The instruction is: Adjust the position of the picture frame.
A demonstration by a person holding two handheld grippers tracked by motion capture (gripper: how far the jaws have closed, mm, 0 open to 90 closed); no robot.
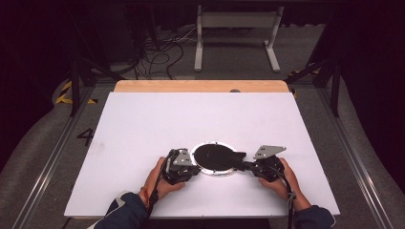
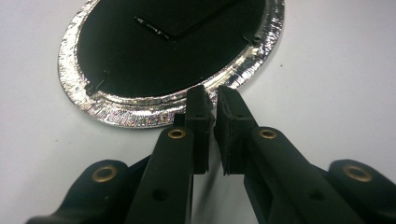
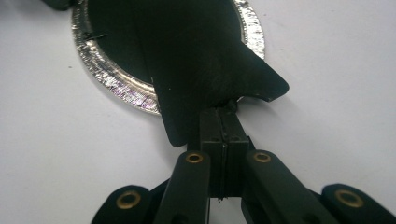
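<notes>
Between the right jaws (pressed together): black sheet (image 3: 205, 70) over foil pan (image 3: 107, 79).

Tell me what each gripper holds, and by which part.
Right gripper: black sheet, by its near edge. Left gripper: foil pan rim between its jaws; grip unclear.

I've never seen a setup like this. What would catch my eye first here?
Probably the round foil pan with the crinkled silver rim, sitting near the front of the white table. A black sheet lies across it, its corner sticking out past the rim, pinched by the right gripper. On the opposite side, the left gripper has its tips at the foil rim, jaws nearly together.
</notes>
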